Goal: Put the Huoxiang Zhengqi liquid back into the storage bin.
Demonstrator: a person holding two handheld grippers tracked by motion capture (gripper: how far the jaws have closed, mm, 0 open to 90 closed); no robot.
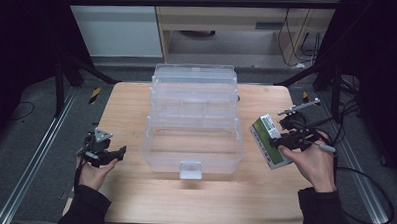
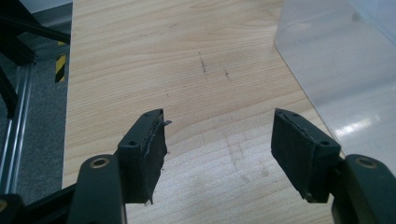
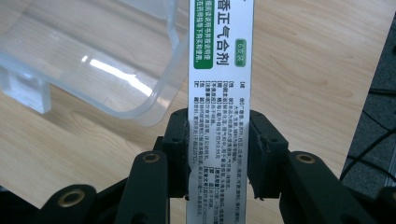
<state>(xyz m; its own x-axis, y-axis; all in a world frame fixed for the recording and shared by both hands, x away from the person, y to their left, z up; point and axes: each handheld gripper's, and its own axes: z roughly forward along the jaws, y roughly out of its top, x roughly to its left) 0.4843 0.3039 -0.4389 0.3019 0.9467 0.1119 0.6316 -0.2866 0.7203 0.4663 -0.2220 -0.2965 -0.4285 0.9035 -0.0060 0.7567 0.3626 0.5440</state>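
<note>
**Medicine box held beside the clear case**

Medicine box (image 3: 219,93), white and green with printed text, sits clamped between the right gripper (image 1: 285,140)'s pads, off the wooden table (image 1: 133,200) just right of the clear plastic storage case (image 1: 193,122). That open case looks empty. Left gripper (image 2: 219,154) rests spread wide, holding nothing, over bare tabletop near the left edge.

A clear plastic box (image 1: 193,142) stands on the wooden table (image 1: 131,119).

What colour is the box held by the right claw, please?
White with green panels and dark print; the box shows best in the right gripper view.
</note>
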